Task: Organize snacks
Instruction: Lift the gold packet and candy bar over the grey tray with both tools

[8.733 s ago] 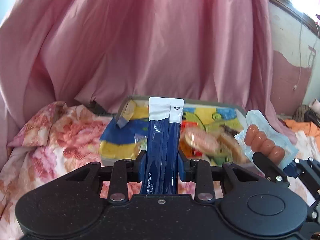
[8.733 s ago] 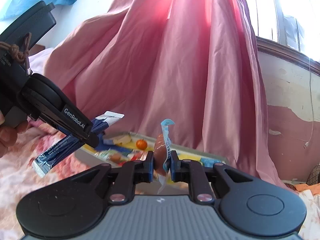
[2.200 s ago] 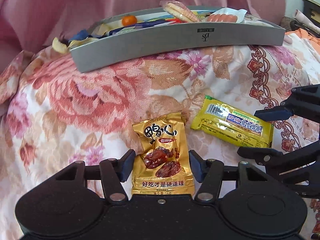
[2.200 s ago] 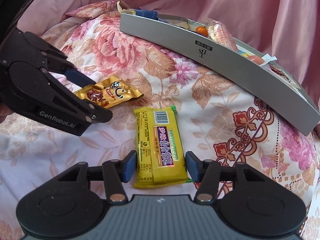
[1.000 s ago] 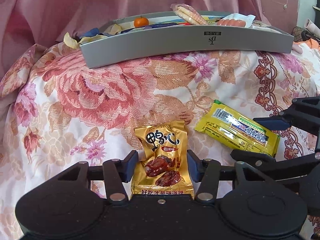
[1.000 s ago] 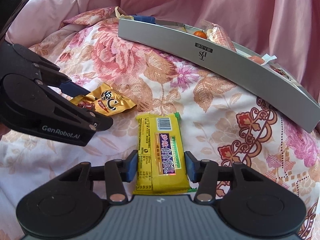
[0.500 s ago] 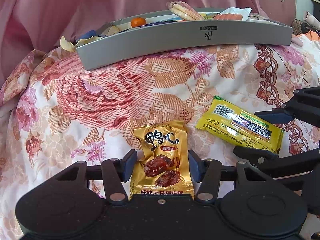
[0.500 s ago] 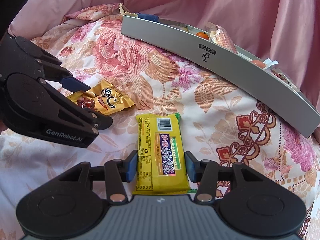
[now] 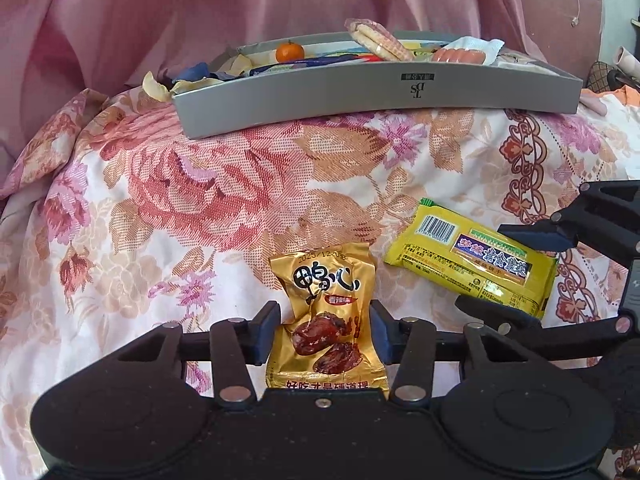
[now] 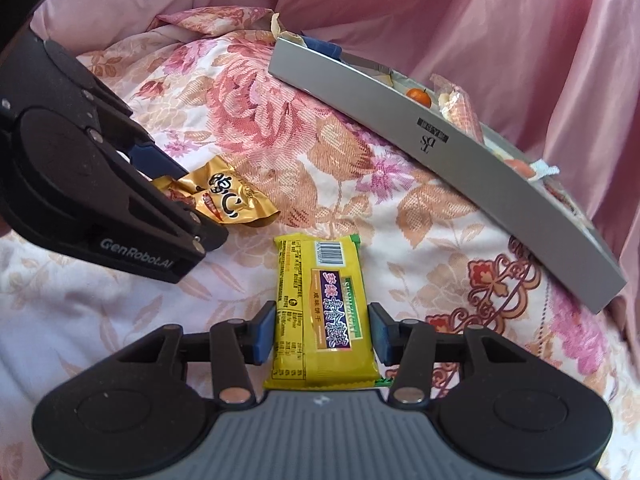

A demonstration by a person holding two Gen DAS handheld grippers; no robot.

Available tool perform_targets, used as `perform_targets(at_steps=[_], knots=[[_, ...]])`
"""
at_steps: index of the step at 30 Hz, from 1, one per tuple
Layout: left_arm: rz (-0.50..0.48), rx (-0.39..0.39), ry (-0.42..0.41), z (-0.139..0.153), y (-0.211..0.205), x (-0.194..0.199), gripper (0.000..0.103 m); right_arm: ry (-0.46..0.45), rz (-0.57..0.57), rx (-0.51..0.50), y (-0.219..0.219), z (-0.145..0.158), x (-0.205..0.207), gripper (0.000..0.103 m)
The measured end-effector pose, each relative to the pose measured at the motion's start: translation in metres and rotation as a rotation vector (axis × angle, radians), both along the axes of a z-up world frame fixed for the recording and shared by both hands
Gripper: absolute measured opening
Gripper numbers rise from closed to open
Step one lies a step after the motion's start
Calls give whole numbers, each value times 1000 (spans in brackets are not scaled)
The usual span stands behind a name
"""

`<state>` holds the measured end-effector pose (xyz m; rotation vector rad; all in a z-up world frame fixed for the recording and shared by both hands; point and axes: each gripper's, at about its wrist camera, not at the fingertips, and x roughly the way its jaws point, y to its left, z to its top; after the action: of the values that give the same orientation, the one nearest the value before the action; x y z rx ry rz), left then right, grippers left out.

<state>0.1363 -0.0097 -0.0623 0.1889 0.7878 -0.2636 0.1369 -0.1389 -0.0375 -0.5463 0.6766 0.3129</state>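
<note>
A gold snack packet (image 9: 326, 320) lies on the floral bedspread between the fingers of my left gripper (image 9: 325, 332); the jaws have closed against its sides. It also shows in the right wrist view (image 10: 224, 196). A yellow biscuit packet (image 10: 322, 312) lies between the fingers of my right gripper (image 10: 322, 332), whose jaws touch its edges. The yellow packet also shows in the left wrist view (image 9: 468, 260). A grey tray (image 9: 380, 92) holding several snacks sits farther back on the bed.
The tray holds a small orange (image 9: 289, 51), a biscuit pack (image 9: 378, 44) and a sausage pack (image 9: 460, 54). A pink curtain (image 9: 200, 8) hangs behind. The floral bedspread (image 9: 200, 184) lies between packets and tray.
Both grippers' jaws have narrowed onto their packets over the last second. The gold packet looks slightly crumpled. The packets stay on the bedspread.
</note>
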Motion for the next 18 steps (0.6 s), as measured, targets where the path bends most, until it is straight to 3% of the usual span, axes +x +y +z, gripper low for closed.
perform_targets(at_steps=[12,18], knots=[[41,-68,-88,18,4,-18,49,-101,55,-125,9,-1,-16,52],[93,-118,-145,34,13,-20,49,-209,73,-167,11,6,-26,52]])
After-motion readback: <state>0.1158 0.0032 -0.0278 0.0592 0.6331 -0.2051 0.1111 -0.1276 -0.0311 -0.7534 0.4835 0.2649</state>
